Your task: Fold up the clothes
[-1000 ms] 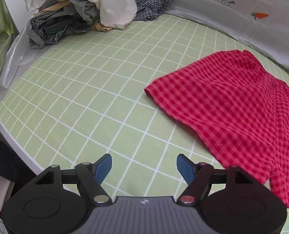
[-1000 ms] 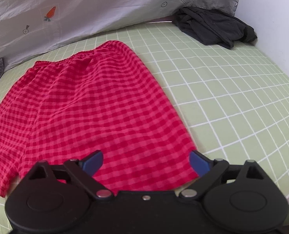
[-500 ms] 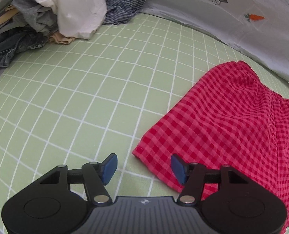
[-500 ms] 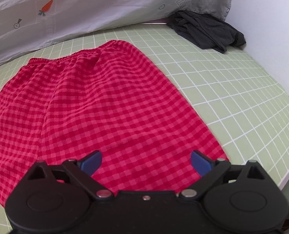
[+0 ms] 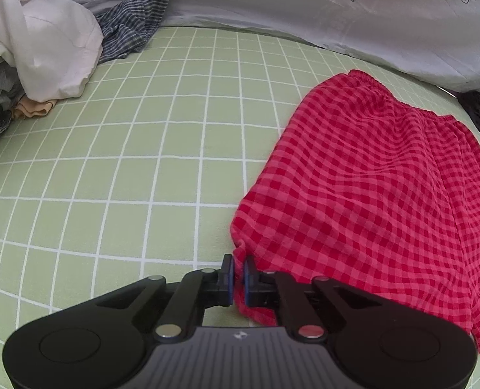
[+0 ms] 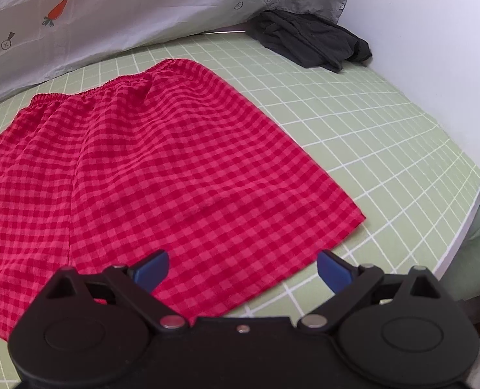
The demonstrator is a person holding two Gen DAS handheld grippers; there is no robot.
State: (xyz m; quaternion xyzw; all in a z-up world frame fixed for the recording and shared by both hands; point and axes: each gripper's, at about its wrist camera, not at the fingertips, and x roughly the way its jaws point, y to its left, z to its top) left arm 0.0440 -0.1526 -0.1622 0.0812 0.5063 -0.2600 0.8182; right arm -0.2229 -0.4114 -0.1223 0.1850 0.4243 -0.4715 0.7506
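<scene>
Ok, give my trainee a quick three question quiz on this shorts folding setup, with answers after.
1. True or false: the left gripper is shut on a corner of the red checked shorts.
2. The right gripper is: A open, B shut.
3. Fill in: the dark garment lies at the bed's far ___ corner in the right wrist view.

Key: 1 true; 2 A; 3 right.
</scene>
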